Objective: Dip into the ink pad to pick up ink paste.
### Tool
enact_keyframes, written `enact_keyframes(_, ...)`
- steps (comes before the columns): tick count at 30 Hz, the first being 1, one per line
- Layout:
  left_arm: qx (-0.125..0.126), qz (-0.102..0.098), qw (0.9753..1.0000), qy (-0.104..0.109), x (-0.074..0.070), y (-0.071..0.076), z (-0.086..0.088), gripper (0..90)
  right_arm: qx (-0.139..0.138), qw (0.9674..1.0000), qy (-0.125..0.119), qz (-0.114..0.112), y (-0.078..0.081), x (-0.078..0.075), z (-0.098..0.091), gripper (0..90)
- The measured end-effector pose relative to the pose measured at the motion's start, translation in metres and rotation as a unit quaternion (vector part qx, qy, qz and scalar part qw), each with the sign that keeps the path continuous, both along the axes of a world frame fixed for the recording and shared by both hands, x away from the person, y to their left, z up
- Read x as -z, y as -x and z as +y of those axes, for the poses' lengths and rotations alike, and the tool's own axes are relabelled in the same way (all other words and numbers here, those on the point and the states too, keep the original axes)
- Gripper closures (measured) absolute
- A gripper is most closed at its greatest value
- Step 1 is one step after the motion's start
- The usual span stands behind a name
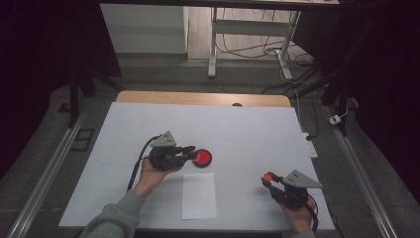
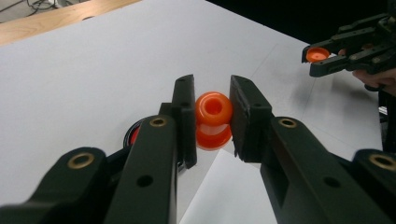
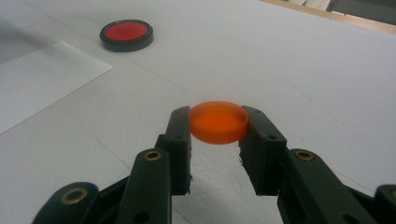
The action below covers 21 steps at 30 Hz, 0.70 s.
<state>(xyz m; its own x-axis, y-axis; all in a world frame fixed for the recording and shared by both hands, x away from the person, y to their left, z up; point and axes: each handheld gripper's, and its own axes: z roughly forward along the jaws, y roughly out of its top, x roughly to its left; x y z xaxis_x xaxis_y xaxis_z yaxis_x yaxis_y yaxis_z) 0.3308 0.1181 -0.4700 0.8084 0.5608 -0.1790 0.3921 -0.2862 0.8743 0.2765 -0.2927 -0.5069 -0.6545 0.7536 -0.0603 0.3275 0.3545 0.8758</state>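
Orange spool (image 2: 213,120) is sitting clamped between your left gripper (image 2: 212,116) jaws, just above the black-rimmed red disc (image 1: 202,158) near mid-table. Your right gripper (image 3: 218,122) is pinching a flat orange cap (image 3: 218,121) by its rim, near right. High view is showing the paper sheet (image 1: 199,196) between both hands; left gripper view is showing the spool's centre hole. White table (image 1: 247,134), dark room, cabled floor beyond.

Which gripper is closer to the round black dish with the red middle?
The left gripper. Its jaws, shut on an orange knob-shaped piece, sit right beside the black dish. The right gripper, shut on an orange cap, is well away, past the white paper sheet.
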Motion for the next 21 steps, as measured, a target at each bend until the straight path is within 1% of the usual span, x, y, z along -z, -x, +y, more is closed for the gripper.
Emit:
enact_keyframes(8,0.001,0.002,0.9999,-0.010,0.005,-0.011,-0.011,72.4,-0.001,1.0000,0.005,-0.001,0.001,0.000,0.002,64.7)
enact_keyframes(12,0.003,0.007,0.9997,-0.022,0.011,-0.018,-0.017,72.4,-0.001,1.0000,0.007,-0.001,0.001,0.000,0.001,64.7)
enact_keyframes(16,0.003,0.008,0.9991,-0.042,0.018,-0.023,-0.020,72.4,-0.001,1.0000,0.008,-0.002,0.001,0.000,0.001,64.7)
enact_keyframes(21,-0.002,0.009,0.9987,-0.050,0.024,-0.029,-0.023,72.4,0.000,1.0000,0.009,-0.001,0.001,0.000,0.001,64.7)
